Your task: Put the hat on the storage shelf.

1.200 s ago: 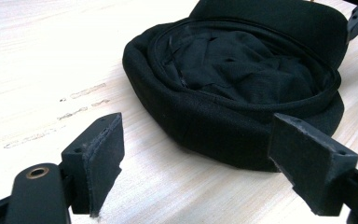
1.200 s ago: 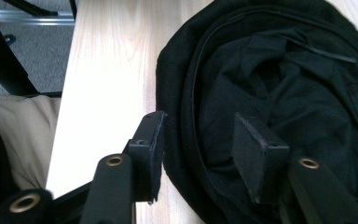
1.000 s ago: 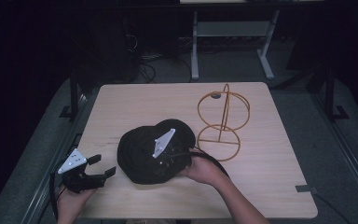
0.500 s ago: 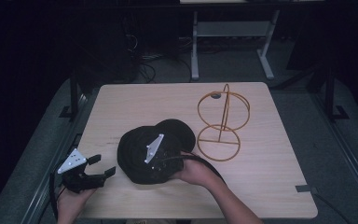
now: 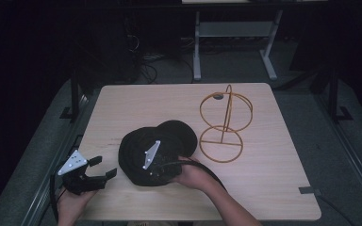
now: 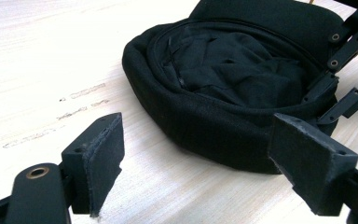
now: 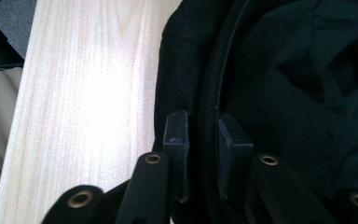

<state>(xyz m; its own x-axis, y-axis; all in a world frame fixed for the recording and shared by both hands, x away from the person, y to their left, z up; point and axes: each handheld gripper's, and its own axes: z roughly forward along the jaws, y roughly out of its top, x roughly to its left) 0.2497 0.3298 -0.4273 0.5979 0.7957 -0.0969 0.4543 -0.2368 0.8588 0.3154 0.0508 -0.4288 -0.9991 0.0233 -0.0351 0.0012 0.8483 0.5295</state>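
My right hand-held gripper (image 7: 203, 140) pinches the black cap's (image 5: 155, 150) rim; my left hand-held gripper (image 6: 205, 154) sits spread, just short of it.

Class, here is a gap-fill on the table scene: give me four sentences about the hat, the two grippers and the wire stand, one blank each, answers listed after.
1. The right gripper is shut on the ______ of the black hat.
2. The hat lies upside down, so its ______ faces up.
3. The left gripper stands ______, with the hat not between its jaws.
4. The wire stand on the table is ______ in colour.

Missing words: rim; lining; open; orange
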